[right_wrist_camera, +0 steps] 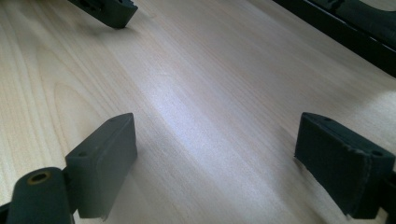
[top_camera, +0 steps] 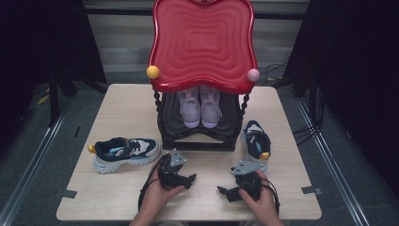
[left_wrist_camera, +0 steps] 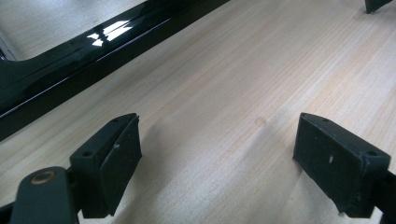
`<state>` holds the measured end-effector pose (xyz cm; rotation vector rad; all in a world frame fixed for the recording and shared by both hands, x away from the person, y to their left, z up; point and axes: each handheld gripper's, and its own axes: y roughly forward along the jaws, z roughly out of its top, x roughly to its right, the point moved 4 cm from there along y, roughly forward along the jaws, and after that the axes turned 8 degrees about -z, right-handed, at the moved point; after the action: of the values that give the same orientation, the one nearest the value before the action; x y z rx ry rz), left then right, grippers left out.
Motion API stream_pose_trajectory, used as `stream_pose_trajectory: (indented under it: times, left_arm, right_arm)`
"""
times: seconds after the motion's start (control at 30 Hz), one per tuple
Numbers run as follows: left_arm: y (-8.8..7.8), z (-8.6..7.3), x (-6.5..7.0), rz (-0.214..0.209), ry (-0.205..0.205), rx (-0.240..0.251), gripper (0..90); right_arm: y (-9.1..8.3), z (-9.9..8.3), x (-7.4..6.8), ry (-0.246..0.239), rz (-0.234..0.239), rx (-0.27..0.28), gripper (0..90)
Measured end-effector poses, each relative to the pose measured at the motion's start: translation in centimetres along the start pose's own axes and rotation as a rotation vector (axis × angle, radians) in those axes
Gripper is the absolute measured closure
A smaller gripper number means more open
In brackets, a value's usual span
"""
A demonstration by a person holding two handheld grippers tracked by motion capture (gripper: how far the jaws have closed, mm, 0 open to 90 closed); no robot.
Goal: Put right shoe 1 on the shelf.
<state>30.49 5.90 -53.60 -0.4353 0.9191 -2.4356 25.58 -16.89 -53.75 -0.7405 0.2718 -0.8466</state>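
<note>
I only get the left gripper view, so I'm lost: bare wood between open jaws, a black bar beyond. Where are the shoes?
Observer: One sneaker stands on the table, left of the left gripper.
Operator: And its mate?
Observer: The other sneaker stands right of the rack, just beyond the right gripper.
Operator: Is the rack free?
Observer: No, a pink pair sits on its lower shelf.

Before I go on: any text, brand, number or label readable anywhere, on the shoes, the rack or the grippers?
None can be read.
Navy sneaker on the table's left: no legible marking.
Navy sneaker at the right: none legible.
Pink shoes on the rack's lower shelf: too small to tell.
Red rack top: only moulded ripples.
</note>
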Motion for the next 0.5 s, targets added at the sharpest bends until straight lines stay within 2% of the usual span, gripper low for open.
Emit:
stream_pose_trajectory:
  times: [0.23, 0.5]
  left_arm:
    - [-0.4, 0.1, -0.1, -0.005, 0.013, -0.05, 15.8]
    - [-1.5, 0.6, 0.0, -0.054, -0.003, -0.097, 15.8]
  right_arm:
    - [0.0, 0.0, 0.0, -0.004, 0.002, 0.001, 11.9]
    - [0.0, 0.0, 0.0, -0.005, 0.003, 0.0, 11.9]
